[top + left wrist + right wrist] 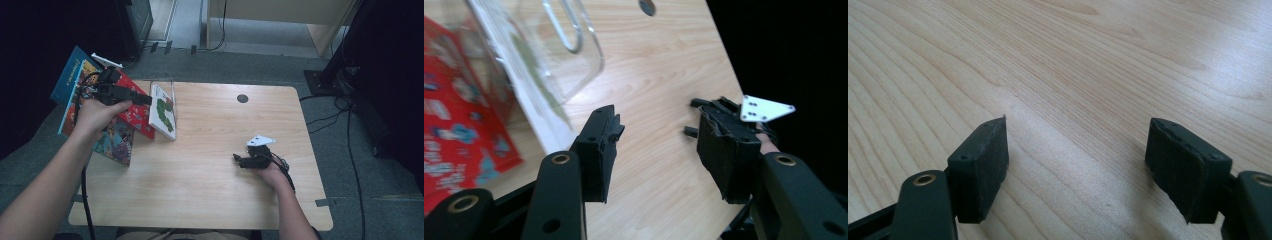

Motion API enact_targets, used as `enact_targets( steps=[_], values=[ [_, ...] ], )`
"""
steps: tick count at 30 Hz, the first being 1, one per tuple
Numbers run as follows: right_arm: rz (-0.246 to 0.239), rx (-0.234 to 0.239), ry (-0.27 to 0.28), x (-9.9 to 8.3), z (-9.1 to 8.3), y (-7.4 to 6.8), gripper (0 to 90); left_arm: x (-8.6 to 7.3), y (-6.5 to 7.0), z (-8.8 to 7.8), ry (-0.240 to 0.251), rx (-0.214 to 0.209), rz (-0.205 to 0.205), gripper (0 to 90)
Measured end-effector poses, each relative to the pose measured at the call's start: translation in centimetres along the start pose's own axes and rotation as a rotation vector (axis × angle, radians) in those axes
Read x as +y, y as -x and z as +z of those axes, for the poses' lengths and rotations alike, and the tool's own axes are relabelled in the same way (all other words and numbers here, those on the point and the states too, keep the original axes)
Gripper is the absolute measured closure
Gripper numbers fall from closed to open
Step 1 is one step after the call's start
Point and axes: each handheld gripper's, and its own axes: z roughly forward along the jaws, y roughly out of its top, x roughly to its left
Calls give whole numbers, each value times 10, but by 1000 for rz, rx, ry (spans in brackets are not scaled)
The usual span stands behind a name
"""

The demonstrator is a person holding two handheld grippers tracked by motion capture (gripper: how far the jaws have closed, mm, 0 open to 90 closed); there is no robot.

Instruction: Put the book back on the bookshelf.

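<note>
I see a dark round cap (242, 98) in the wooden table (210, 195), beyond my right gripper (237, 160). Farther off to its right, black cables (348, 130) trail across the grey floor (390, 205).

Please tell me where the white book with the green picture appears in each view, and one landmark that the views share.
High view: white book, upper left of the table, beside the red book.
Left gripper view: its white edge, left of centre, behind a clear stand.
Right gripper view: bare table wood in front of the gripper.
Shared landmark: the wooden table.

Dim, dark-edged high view, soft sheen on the pale table (210, 165) (brightest top right in the right gripper view), blurred near claws
</note>
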Motion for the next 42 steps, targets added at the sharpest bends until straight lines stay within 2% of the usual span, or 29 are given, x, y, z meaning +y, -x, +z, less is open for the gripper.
enact_targets(
  steps=[4, 5, 11, 15, 20, 26, 32, 37, 42],
  values=[
    [0, 0, 0, 0, 0, 0, 251, -6, 2, 7, 0, -14, 9, 503],
    [0, 0, 0, 0, 0, 0, 251, -11, 4, 11, -5, -30, 11, 502],
    [1, 0, 0, 0, 0, 0, 251, -23, 10, 25, -21, -30, 36, 495],
    [0, 0, -1, 0, 0, 0, 251, -35, 16, 39, -38, -46, 57, 492],
    [0, 0, 1, 0, 0, 0, 251, -46, 16, 50, -45, -67, 58, 489],
    [-2, 0, 1, 0, 0, 0, 252, -60, 14, 65, -45, -77, 72, 484],
    [-2, 0, 2, 0, 0, 0, 251, -74, 8, 83, -65, -95, 71, 476],
    [-3, 0, 2, 0, 0, 0, 251, -86, 5, 99, -78, -86, 97, 467],
    [-2, 0, 2, 0, 0, 0, 252, -96, 0, 113, -94, -98, 90, 464]
  ],
)
